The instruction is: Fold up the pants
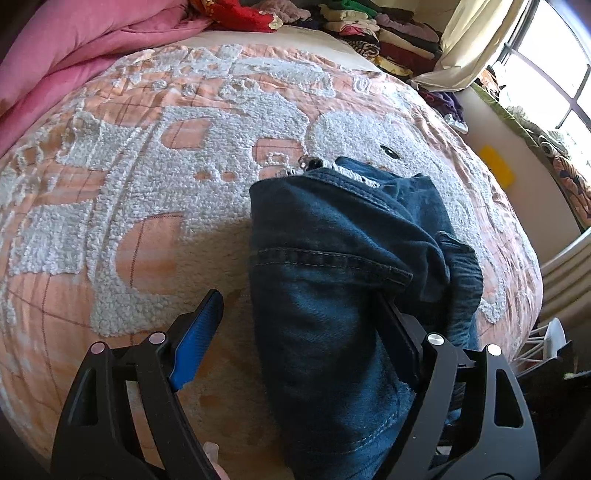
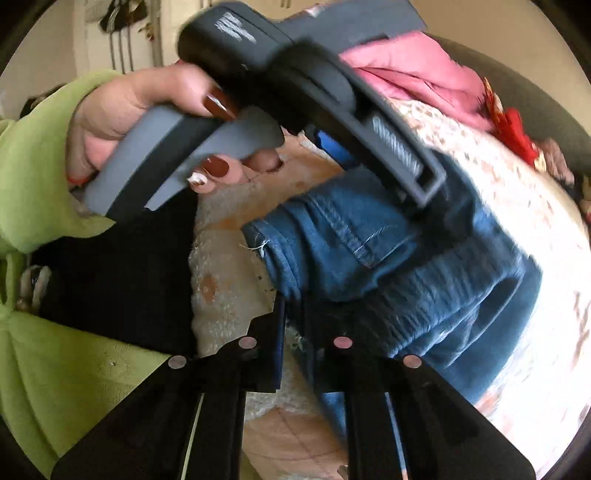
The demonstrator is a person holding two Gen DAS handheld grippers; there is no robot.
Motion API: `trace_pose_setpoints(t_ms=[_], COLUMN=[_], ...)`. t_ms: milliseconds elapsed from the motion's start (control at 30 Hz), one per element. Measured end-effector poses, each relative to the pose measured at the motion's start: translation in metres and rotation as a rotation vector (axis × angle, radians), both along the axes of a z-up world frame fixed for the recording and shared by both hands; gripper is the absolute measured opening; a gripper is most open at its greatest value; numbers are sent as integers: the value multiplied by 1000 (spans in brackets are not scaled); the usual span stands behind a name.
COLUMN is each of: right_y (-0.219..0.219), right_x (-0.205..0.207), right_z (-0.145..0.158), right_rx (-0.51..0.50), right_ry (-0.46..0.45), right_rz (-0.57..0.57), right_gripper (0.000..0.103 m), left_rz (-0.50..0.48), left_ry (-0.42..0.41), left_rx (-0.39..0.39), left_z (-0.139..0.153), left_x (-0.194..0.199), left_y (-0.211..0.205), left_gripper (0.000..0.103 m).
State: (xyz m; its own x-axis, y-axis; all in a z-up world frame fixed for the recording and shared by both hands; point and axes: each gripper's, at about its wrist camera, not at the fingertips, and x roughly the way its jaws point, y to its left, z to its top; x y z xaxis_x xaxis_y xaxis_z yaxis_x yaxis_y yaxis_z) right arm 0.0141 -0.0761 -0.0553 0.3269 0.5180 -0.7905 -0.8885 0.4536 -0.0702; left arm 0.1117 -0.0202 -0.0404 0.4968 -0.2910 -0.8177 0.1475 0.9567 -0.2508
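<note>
Peach-and-white tufted bedspread, pink quilt, perhaps shelved clothes beside a sunlit window.

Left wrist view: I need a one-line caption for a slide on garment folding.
Open left gripper straddles folded blue jeans on a peach-and-white bedspread, jaws apart.

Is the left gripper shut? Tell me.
No: the left gripper stands wide open, one blue-padded finger over the blanket, jeans between.

Dark blue jeans lie between black jaws with blue pads; beyond them, a peach bedspread with white tufted patterning.
</note>
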Motion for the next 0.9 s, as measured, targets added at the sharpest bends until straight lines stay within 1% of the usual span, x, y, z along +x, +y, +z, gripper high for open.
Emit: trace_pose_setpoints(t_ms=[100, 133, 167, 200, 267, 333, 367, 400, 433, 467, 500, 533, 567, 600, 700, 767, 867, 900], right_y=[-4, -7, -11, -14, -27, -37, -46, -51, -57, -65, -71, -77, -78, -82, -95, -103, -113, -114], right_x=[-1, -3, -1, -2, -3, -3, -1, -7, -6, -5, -4, -2, -1, 1, 7, 12, 15, 16], right_z=[3, 8, 14, 19, 27, 38, 46, 50, 55, 61, 67, 72, 75, 79, 88, 95, 101, 102], right_rx=[35, 50, 62, 67, 87, 113, 135, 149, 164, 178, 189, 199, 205, 214, 248, 269, 290, 291], right_ry=[19, 22, 22, 18, 0, -3, -7, -11, -20, -37, -50, -63, -73, -87, -108, -115, -128, -131], right_rz=[-34, -45, -52, -59, -83, -116, -148, -168, -193, -225, -252, -277, -293, -317, -381, -421, -473, -486], right_gripper=[15, 16, 22, 31, 39, 39, 42, 50, 54, 60, 64, 65, 69, 79, 84, 89, 90, 92], left_rz=[2, 5, 7, 8, 13, 17, 20, 21, 22, 22, 20, 20, 19, 16, 11, 7, 5, 7], left_ry=[-10, -14, -21, -27, -40, -50, -57, -63, -69, -75, -83, -90, -97, -105, -129, -145, -163, -167], left_rx=[11, 12, 14, 16, 21, 19, 20, 20, 21, 22, 23, 26, 27, 29, 49, 60, 73, 78], left_z=[2, 4, 6, 7, 11, 15, 18, 20, 23, 25, 27, 30, 33, 35, 42, 47, 52, 52], left_x=[-3, -5, -7, -8, -12, -14, -16, -17, -18, -20, -22, -23, -26, -28, -34, -39, -44, -46], left_y=[-2, -2, -2, -1, -1, 1, 1, 1, 1, 0, 0, -1, -2, -3, -7, -9, -10, -11], left_gripper=[74, 74, 74, 75, 76, 77, 78, 78, 80, 80, 81, 82, 82, 84, 89, 90, 91, 93])
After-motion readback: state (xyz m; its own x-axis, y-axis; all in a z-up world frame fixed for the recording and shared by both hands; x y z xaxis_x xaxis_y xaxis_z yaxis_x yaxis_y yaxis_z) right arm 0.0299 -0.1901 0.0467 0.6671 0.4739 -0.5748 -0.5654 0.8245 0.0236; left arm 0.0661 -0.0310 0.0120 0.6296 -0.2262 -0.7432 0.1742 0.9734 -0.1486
